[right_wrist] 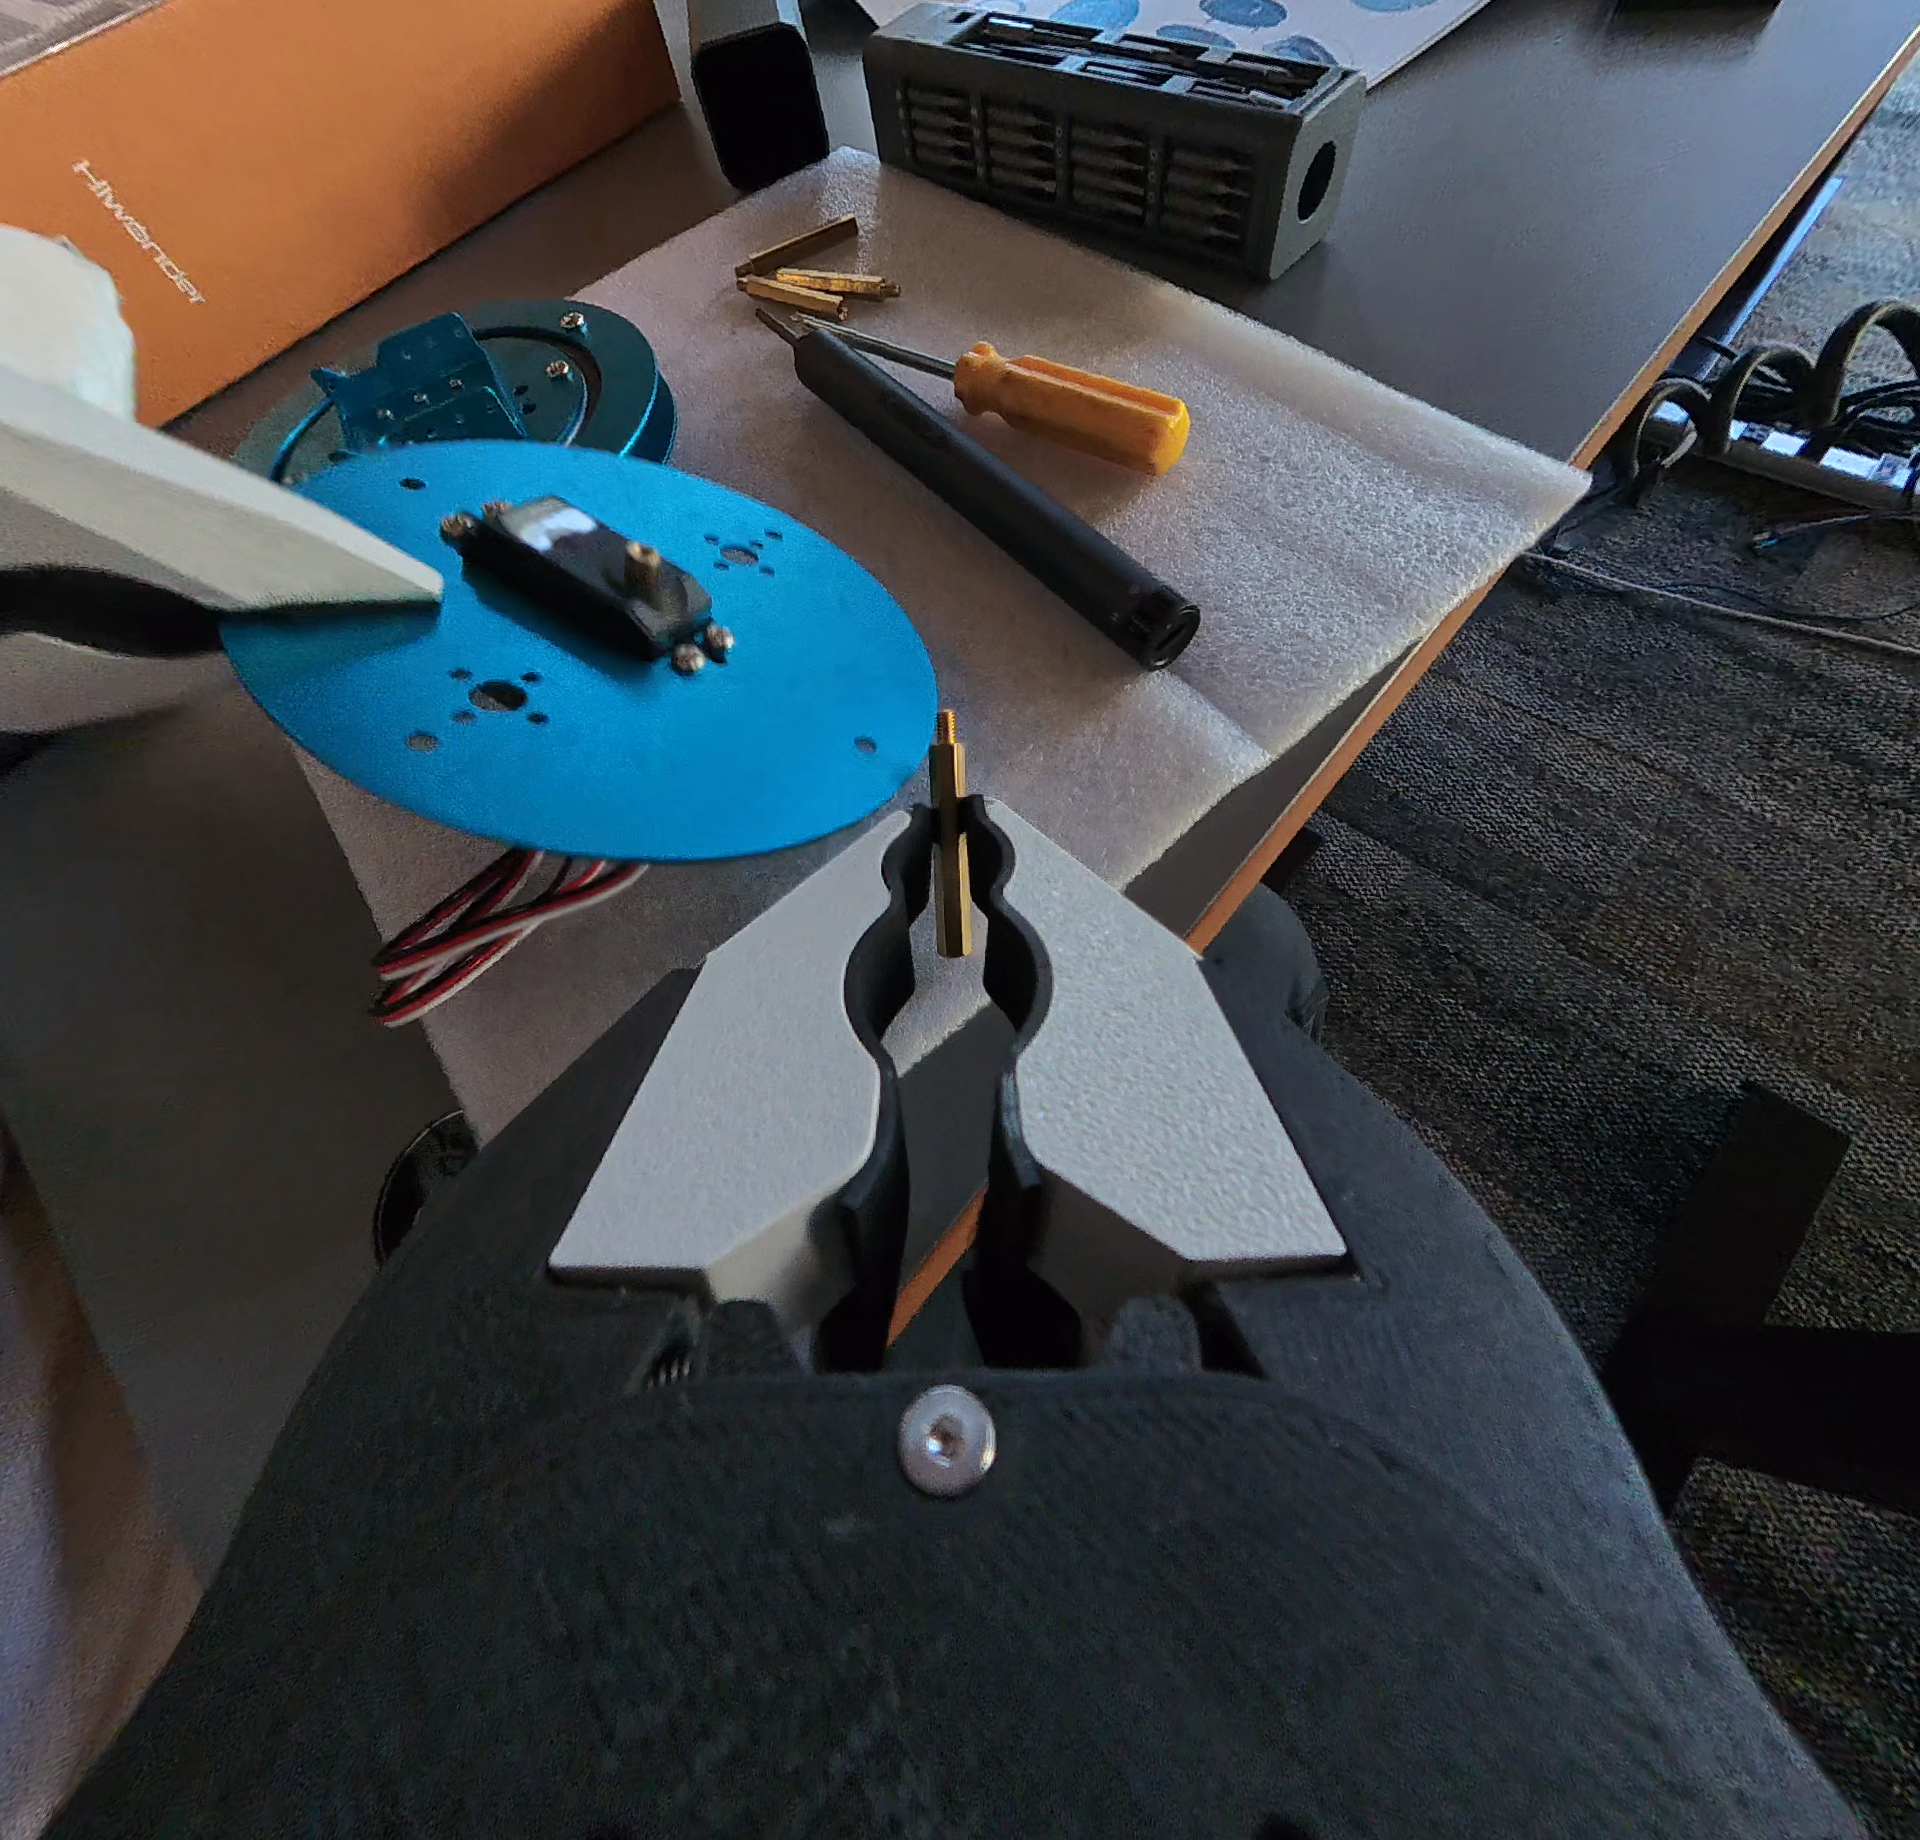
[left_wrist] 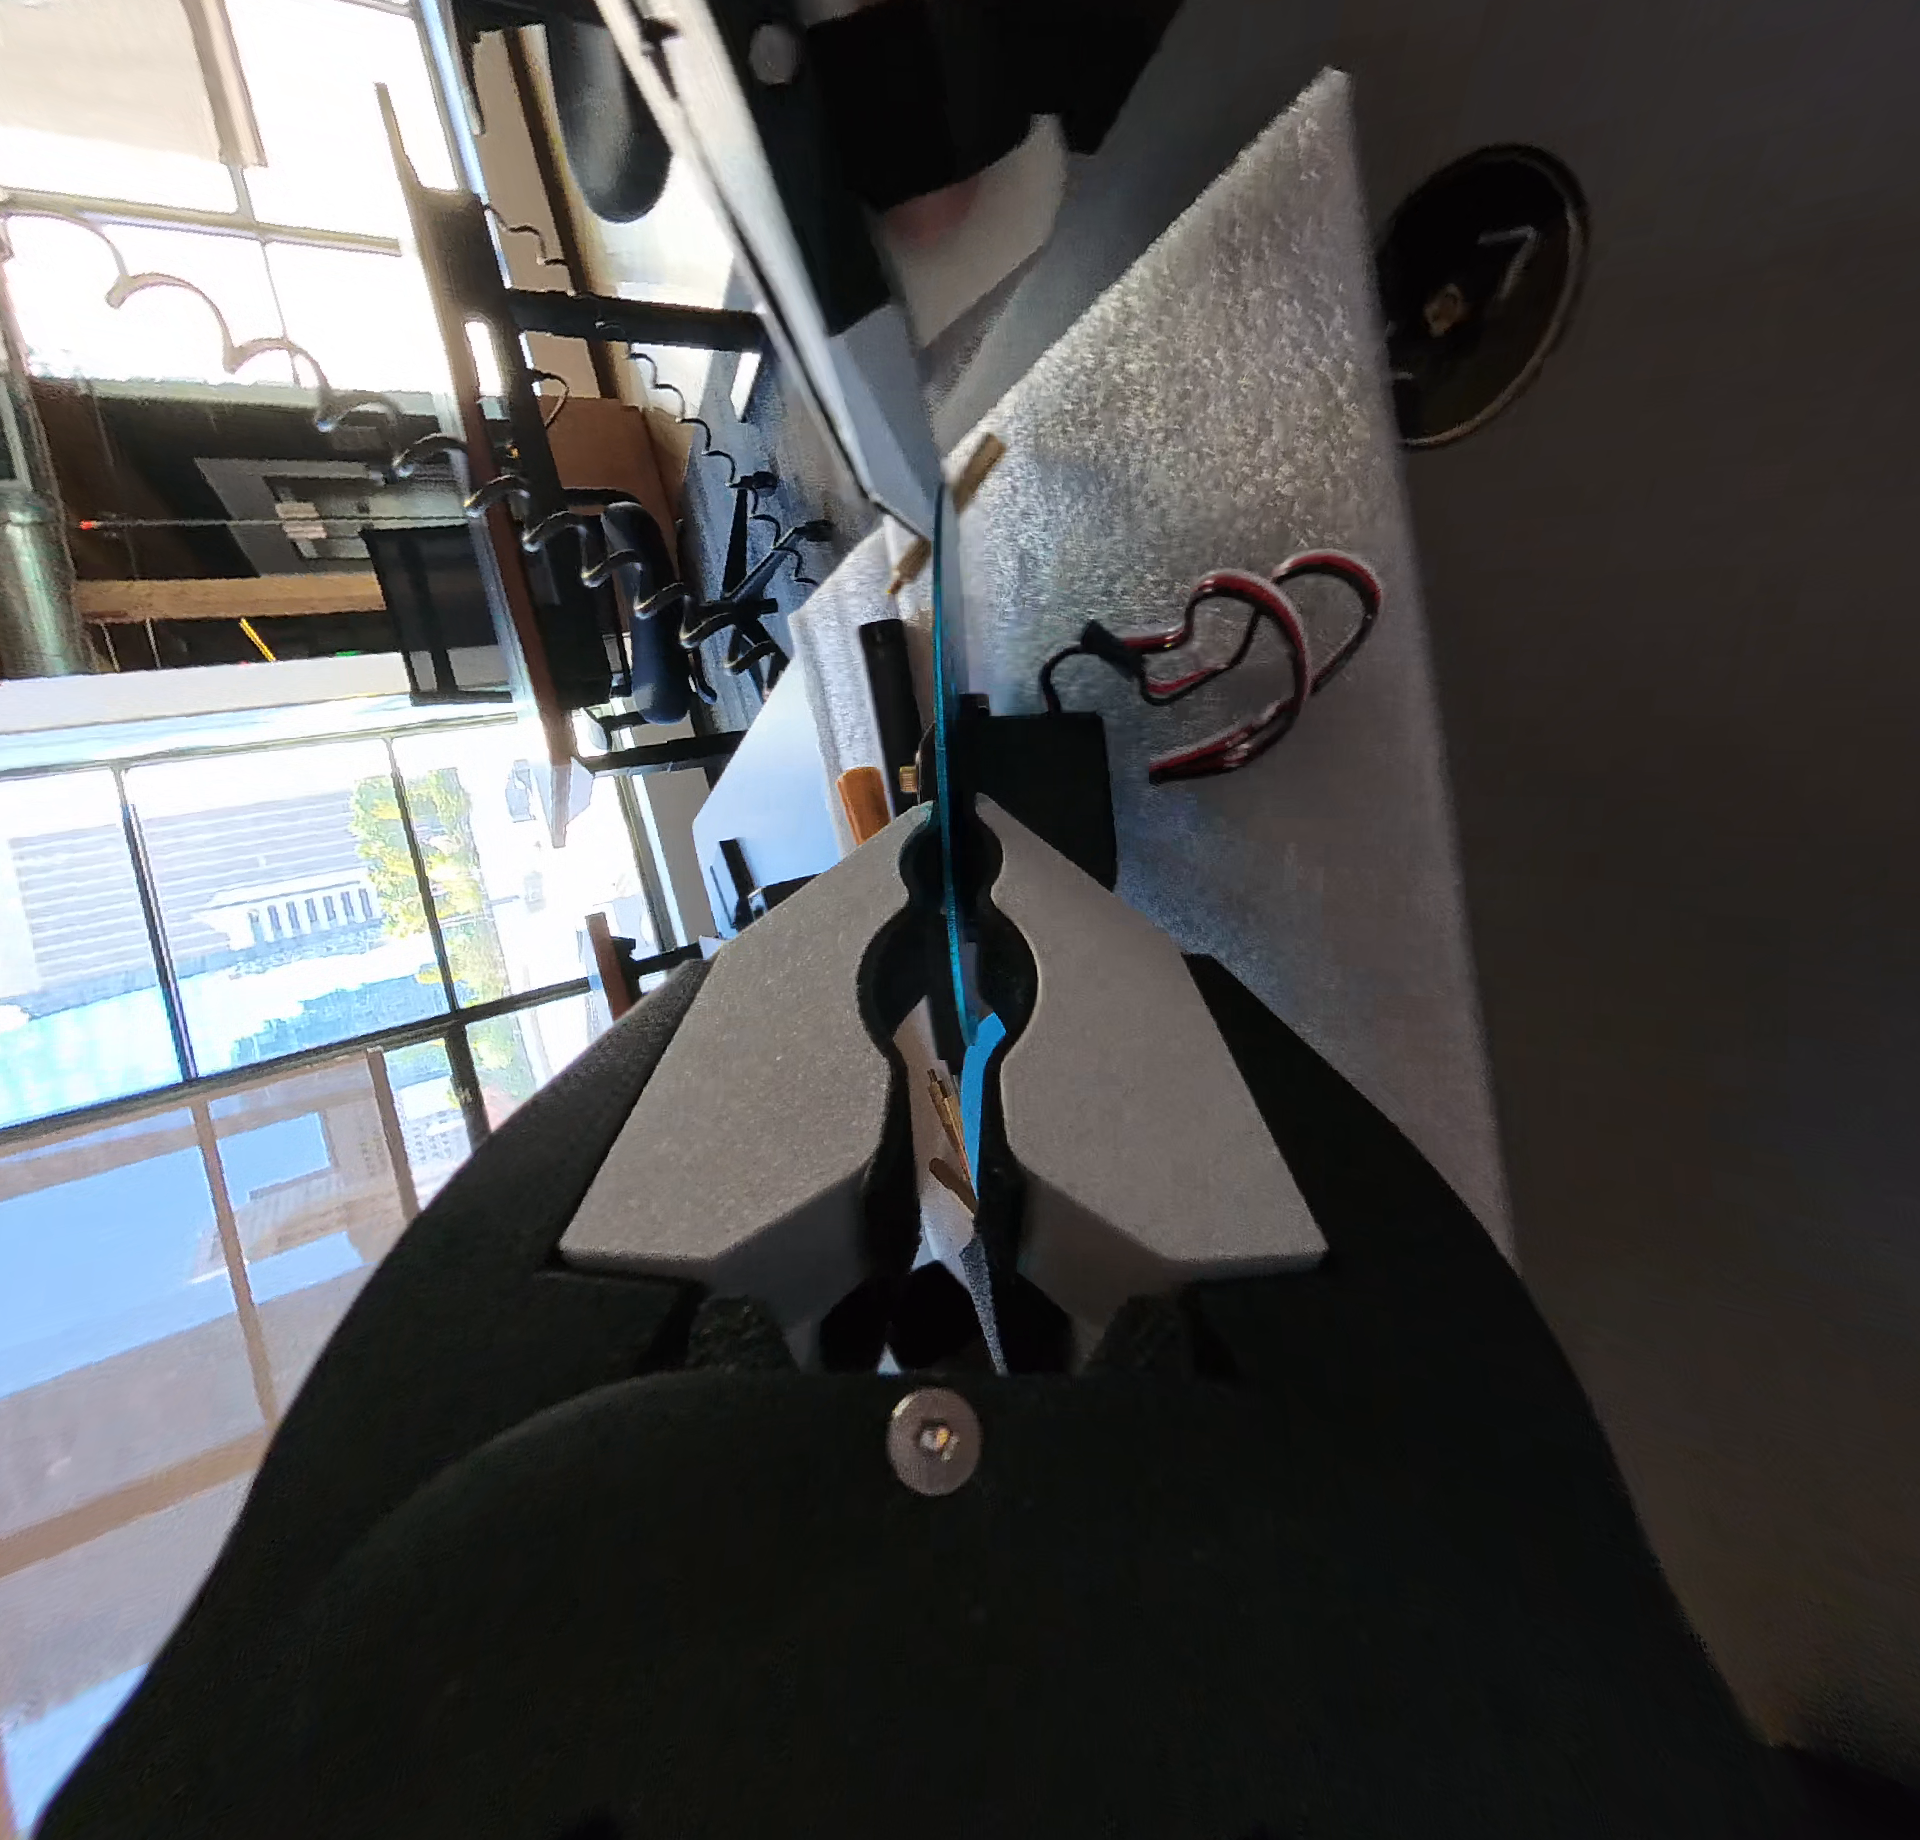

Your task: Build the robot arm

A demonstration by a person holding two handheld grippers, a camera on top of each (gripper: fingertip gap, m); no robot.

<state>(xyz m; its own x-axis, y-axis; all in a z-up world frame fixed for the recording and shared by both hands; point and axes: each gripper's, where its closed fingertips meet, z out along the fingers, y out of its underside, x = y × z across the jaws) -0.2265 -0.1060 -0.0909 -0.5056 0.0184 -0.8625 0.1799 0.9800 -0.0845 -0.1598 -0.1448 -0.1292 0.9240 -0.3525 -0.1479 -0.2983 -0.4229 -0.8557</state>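
- The left gripper is clamped on the edge of a blue disc, held above the foam sheet.
- The right gripper pinches a brass post upright, just beside the disc's rim.
- Two screwdrivers lie on the foam.

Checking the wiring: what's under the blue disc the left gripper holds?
Below the blue disc, red, black and white wires emerge over white foam. Their attachment is hidden by the disc.
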